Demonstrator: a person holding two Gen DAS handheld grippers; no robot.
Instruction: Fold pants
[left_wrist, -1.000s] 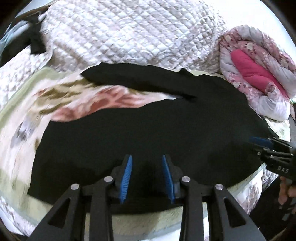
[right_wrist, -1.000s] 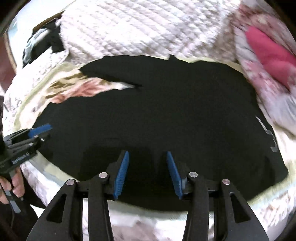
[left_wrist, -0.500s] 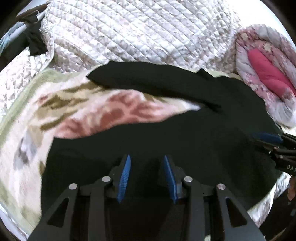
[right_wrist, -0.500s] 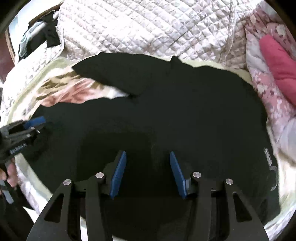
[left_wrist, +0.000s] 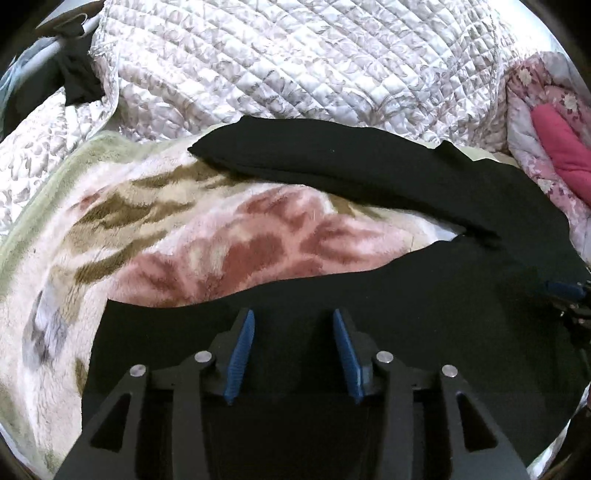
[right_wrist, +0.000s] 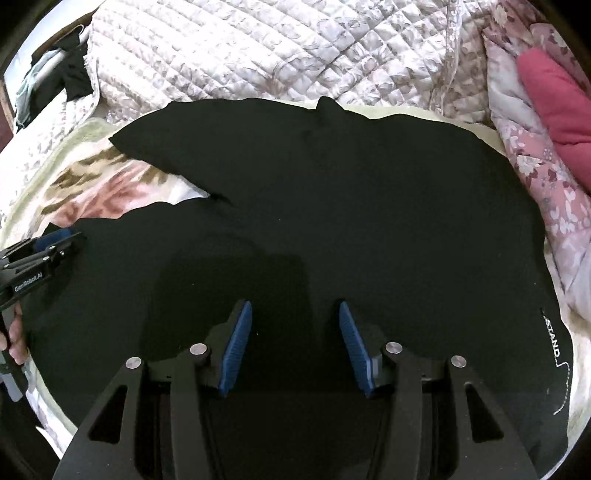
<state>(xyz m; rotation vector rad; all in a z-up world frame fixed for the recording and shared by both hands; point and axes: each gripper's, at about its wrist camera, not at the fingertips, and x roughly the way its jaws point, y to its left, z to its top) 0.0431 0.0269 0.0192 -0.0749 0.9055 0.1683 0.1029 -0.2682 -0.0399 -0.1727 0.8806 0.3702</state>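
We are looking down over a pair of black pants (right_wrist: 351, 206) that is lying spread across the bed, filling the middle and lower part of both views. In the right wrist view its two legs are reaching toward the left of the frame, the far one running to the upper left, the near one to the middle left, with a wedge of the flowered fleece blanket (left_wrist: 177, 236) showing between them. White stitched lettering is showing on the pants at the lower right of that view.

Our left tongs (left_wrist: 293, 350) are hanging over the near leg at the bottom centre of the left wrist view; their jaws have just been opening and are standing apart, with nothing pinched between the blue pads, only black cloth beneath. Our right tongs (right_wrist: 295, 341) are likewise standing apart after just opening, empty, over the wider part of the pants.

A quilted pale coverlet (left_wrist: 295, 62) is lying bunched across the top of both frames, and a rolled pink flowered quilt (right_wrist: 546, 122) is sitting at the upper right. A hand (right_wrist: 14, 336) is gripping the left tongs' handle at the left edge of the right wrist view.
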